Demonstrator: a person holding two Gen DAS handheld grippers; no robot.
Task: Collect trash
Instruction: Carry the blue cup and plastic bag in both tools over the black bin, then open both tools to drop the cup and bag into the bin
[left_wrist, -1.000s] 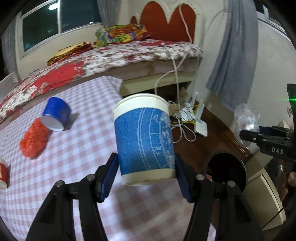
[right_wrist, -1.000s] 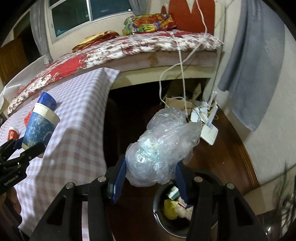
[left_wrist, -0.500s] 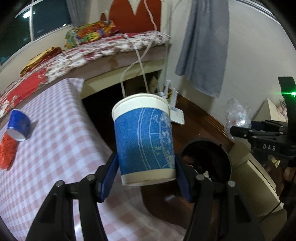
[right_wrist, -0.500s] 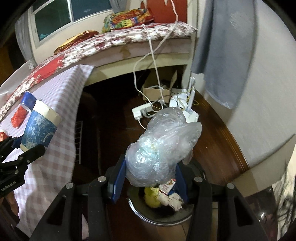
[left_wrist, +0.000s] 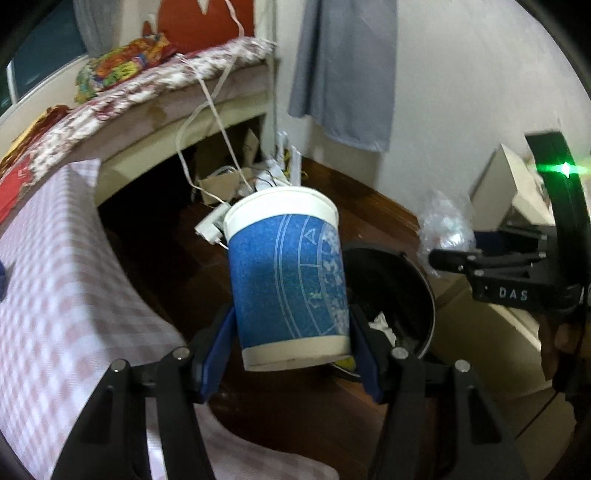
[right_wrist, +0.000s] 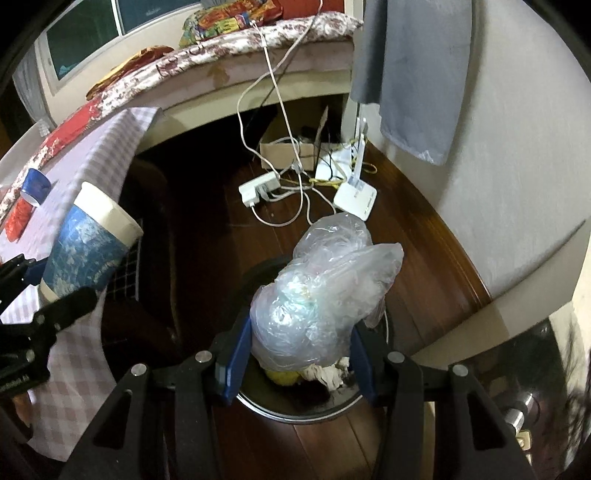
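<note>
Right gripper (right_wrist: 301, 356) is clamped on a crumpled plastic bag (right_wrist: 325, 299), jaws partly closed around it. The bag is held directly over the bin (right_wrist: 295, 410), whose rim shows just below the pads, trash already inside. Left gripper (left_wrist: 291, 354) is closed on a blue paper cup (left_wrist: 288, 280), cup upright, long axis slightly tilted, mouth away from the camera. From this gripper the bin (left_wrist: 424, 295) lies behind the cup and to the right, beside the checked tablecloth (left_wrist: 55, 277). The right hand is judged nearer to the bin, so release of the bag probably comes first.
</note>
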